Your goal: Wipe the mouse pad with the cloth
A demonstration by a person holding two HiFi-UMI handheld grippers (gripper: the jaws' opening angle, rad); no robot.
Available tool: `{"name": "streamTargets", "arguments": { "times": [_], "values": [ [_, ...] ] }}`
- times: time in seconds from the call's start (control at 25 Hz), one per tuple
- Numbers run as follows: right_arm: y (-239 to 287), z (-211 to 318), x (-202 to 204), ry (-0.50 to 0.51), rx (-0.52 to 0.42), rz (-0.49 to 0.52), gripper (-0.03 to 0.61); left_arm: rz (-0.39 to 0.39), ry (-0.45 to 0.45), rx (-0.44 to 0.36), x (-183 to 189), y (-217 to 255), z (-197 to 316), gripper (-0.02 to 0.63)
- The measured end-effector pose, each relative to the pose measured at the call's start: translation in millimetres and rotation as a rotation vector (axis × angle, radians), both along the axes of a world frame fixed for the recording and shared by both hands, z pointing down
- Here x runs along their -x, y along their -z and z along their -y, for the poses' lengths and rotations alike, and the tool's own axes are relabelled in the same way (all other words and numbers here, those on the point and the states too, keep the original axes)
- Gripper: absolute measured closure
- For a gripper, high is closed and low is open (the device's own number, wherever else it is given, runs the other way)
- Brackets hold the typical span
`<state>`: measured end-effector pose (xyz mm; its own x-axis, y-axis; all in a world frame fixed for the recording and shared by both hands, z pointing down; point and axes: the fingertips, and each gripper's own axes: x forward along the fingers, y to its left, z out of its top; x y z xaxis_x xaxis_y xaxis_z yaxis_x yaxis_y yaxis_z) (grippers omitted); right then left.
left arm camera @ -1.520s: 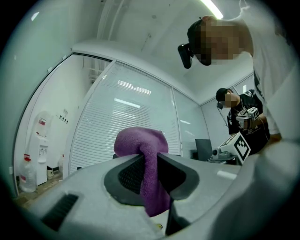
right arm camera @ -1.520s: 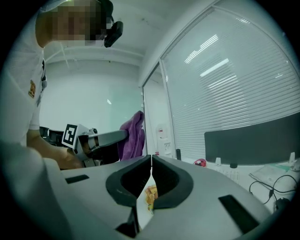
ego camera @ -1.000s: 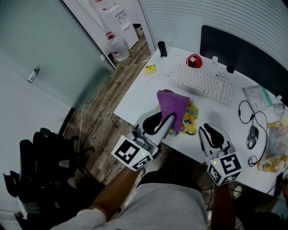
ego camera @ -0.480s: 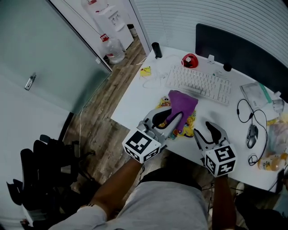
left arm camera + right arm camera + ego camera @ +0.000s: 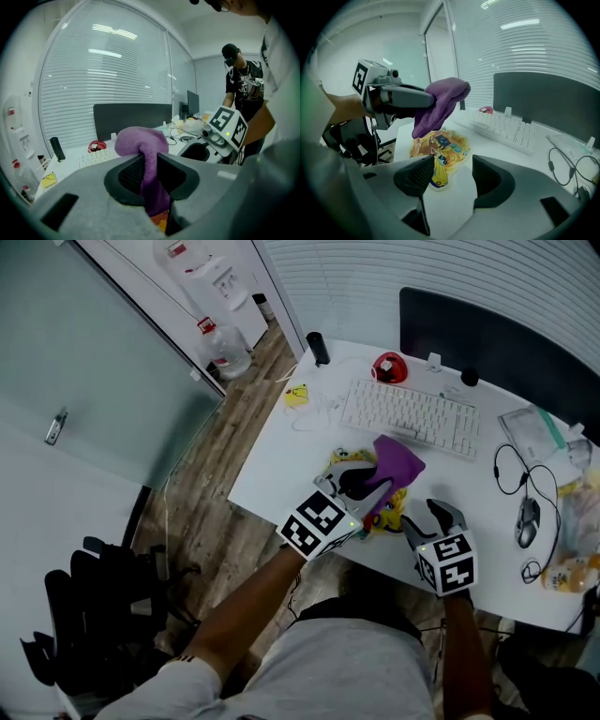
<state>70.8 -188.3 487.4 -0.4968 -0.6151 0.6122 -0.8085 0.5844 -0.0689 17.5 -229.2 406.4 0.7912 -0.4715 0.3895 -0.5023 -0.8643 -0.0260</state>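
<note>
L gripper (image 5: 150,169) fingers pinch cloth (image 5: 400,461) above pad (image 5: 443,143). R gripper (image 5: 449,179) fingers just opened, spread, empty. Approach step; next: lower cloth onto pad, rub.
</note>
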Motion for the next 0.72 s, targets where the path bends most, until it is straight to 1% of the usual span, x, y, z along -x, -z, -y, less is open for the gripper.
{"name": "streamTargets", "arguments": {
  "times": [0.32,0.72],
  "values": [
    [-29.0,6.0,-0.7,0.008,0.056,-0.087,0.360,0.216,-0.122,0.083,-15.8,-50.1,9.4,0.535],
    [-49.6,9.0,-4.1,-0.008,0.109,-0.111,0.360,0.384,-0.205,0.169,-26.7,-102.0,15.3,0.535]
  ]
}}
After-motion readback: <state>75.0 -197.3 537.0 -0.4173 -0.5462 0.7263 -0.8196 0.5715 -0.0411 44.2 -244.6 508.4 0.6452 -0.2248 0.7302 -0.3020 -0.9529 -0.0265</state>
